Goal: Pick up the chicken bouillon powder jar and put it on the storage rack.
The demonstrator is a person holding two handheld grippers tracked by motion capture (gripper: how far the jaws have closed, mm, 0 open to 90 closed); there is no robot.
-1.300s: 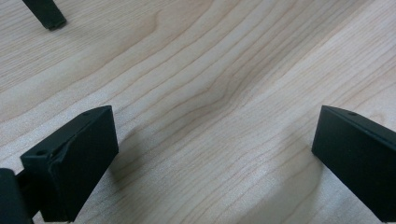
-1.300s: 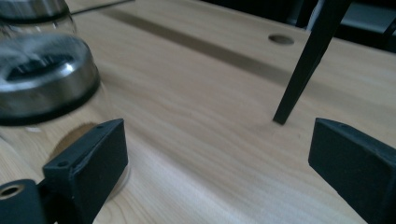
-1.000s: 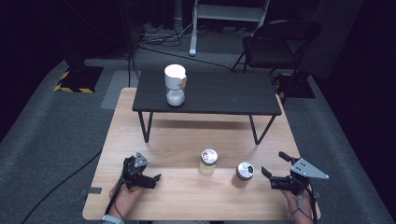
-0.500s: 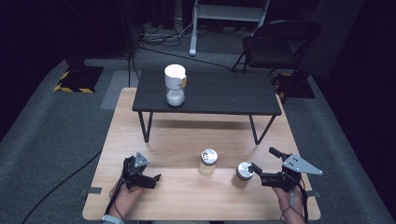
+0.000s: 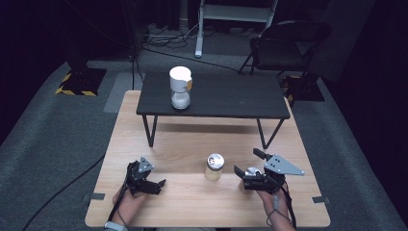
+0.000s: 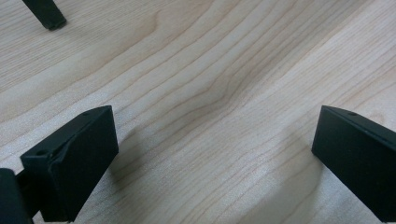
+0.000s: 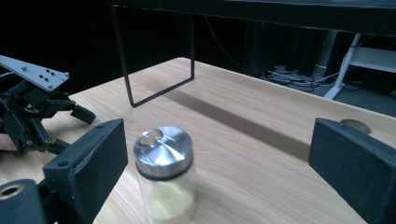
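Two glass shakers with metal lids stand on the wooden table (image 5: 159, 144). One shaker (image 5: 214, 167) is near the middle. The other shaker (image 5: 251, 171) (image 7: 163, 172) holds yellowish powder and stands between the jaws of my right gripper (image 5: 248, 162) (image 7: 219, 158), close to the left jaw. The pads are wide apart and do not press on it. My left gripper (image 5: 154, 185) (image 6: 215, 154) rests open at the front left over bare wood, with nothing between its jaws; the right gripper view shows this left gripper (image 7: 37, 112) farther off.
A low black table (image 5: 231, 98) stands on the back half of the wooden table on thin metal legs (image 7: 159, 70). A white hourglass-shaped container (image 5: 180, 89) sits on it. A folding chair (image 5: 288, 43) and cables are on the floor behind.
My right gripper has moved left and a little up, so its open jaws now stand on either side of the right-hand shaker. The left gripper and both shakers have stayed put.
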